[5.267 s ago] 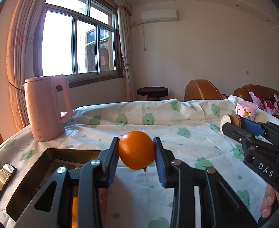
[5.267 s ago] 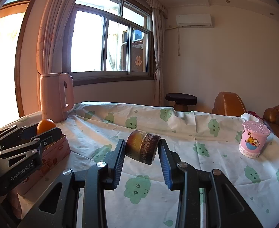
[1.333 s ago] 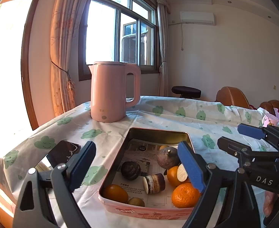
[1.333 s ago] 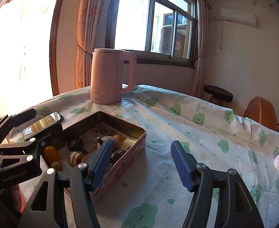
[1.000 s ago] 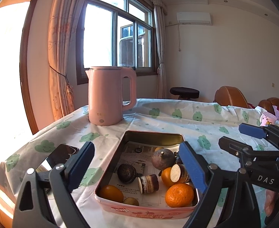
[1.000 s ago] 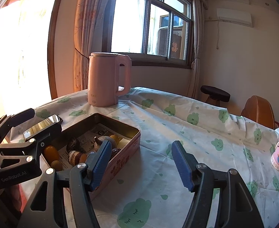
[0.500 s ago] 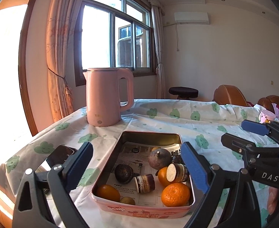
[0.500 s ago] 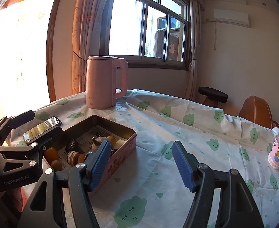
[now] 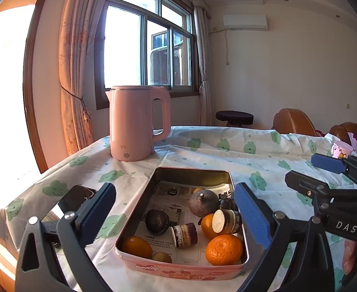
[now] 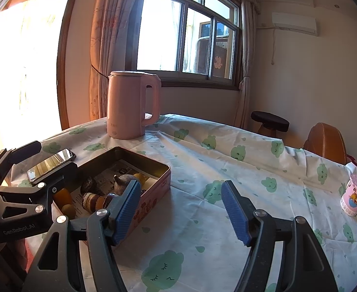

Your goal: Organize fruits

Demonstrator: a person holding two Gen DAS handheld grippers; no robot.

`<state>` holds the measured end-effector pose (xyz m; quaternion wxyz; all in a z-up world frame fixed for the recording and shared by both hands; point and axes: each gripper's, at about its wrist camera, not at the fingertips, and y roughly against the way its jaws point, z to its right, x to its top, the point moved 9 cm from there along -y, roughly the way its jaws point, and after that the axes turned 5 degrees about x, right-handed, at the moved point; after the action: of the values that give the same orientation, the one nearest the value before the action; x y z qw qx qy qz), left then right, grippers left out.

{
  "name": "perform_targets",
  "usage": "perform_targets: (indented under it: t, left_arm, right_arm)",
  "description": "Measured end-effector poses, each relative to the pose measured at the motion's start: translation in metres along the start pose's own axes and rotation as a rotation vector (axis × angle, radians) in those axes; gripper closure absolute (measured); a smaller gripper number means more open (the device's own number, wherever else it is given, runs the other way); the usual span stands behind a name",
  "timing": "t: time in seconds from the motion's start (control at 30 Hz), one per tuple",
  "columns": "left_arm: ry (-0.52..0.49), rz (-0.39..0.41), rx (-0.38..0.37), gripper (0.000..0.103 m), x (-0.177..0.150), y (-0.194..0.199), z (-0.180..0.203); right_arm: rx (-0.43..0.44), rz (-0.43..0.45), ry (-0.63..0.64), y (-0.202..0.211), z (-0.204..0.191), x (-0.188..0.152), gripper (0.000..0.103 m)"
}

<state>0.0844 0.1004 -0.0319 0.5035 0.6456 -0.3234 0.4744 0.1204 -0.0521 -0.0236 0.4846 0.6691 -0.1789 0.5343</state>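
On the tablecloth (image 9: 227, 157), a pink tin (image 9: 182, 271) holds the fruit: oranges (image 9: 223, 249), a dark round fruit (image 9: 202, 203) and cut pieces (image 9: 226, 220). The left gripper (image 9: 174, 216) hangs over the tin, spread wide and empty. The right gripper (image 10: 181, 210), at the tin's 3 o'clock, is also spread and empty. A kettle (image 9: 136, 131) stands at 12 o'clock, a phone (image 9: 72, 202) at 9.

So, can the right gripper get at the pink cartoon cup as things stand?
Probably yes. The right gripper is open and holds nothing, and the pink cartoon cup stands alone near the table edge to its right. Only bare tablecloth lies between them; the fruit tin is on the other side.
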Motion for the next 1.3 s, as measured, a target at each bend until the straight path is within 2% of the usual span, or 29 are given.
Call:
perform_targets:
  t: [0.67, 1.1, 1.3]
  left_arm:
    - [-0.023, 0.022, 0.010, 0.000, 0.005, 0.004, 0.005]
    - [0.012, -0.011, 0.029, 0.000, 0.003, -0.002, 0.006]
    - [-0.020, -0.018, 0.058, 0.000, -0.001, -0.002, 0.010]
  right_arm:
    - [-0.013, 0.013, -0.009, 0.007, 0.007, 0.000, 0.033]
    - [-0.017, 0.010, -0.011, 0.007, 0.010, -0.002, 0.032]
    - [-0.022, 0.004, -0.013, 0.008, 0.016, -0.007, 0.032]
